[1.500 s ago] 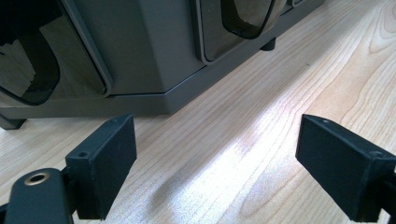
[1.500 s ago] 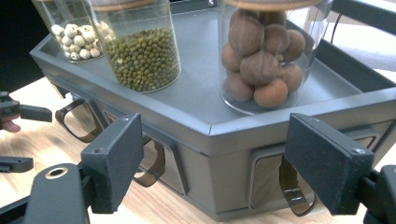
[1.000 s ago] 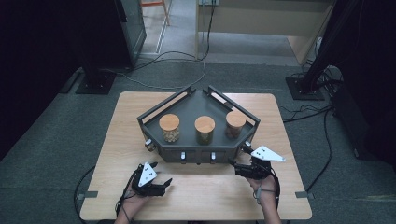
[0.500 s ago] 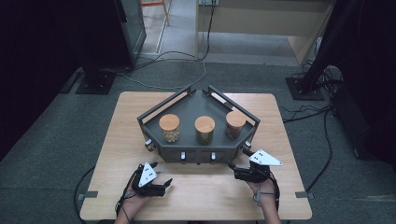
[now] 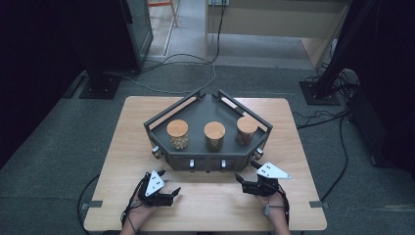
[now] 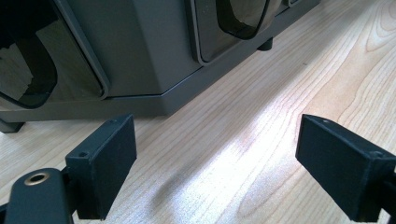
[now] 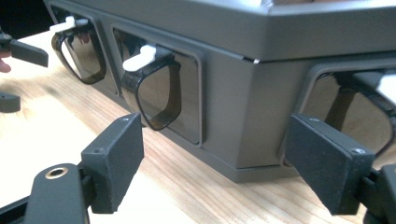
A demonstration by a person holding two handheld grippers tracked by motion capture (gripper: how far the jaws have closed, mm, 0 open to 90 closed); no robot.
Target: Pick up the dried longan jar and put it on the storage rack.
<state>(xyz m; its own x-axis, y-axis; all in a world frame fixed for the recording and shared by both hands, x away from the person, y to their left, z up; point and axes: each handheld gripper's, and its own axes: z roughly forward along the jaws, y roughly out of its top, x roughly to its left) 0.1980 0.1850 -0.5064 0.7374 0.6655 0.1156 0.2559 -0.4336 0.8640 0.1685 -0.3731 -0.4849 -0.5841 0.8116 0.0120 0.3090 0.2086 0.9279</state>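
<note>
A dark grey five-sided rack (image 5: 195,115) stands mid-table. On it are three glass jars with wooden lids: the left jar (image 5: 177,133), the middle jar (image 5: 214,135) and the right jar (image 5: 246,129). Smoky plastic scoops with white tabs (image 7: 156,88) sit in openings in the rack's front wall (image 5: 208,160). My left gripper (image 5: 171,195) rests open on the wood in front of the rack's left corner (image 6: 140,56), its pads (image 6: 105,163) wide apart and holding nothing. My right gripper (image 5: 241,183) is open too, its pads (image 7: 116,158) level with the rack's right front corner (image 7: 252,116).
The wooden table (image 5: 215,208) has bare wood between the rack and its front edge. Cables run over the grey floor (image 5: 171,63) behind the table. Black stands (image 5: 100,85) rise at the back left and right. The left gripper's jaw tips (image 7: 21,51) show far off in the right gripper view.
My right gripper has drifted slightly left and toward the table's front edge. My left gripper has barely moved. Both stay open.
</note>
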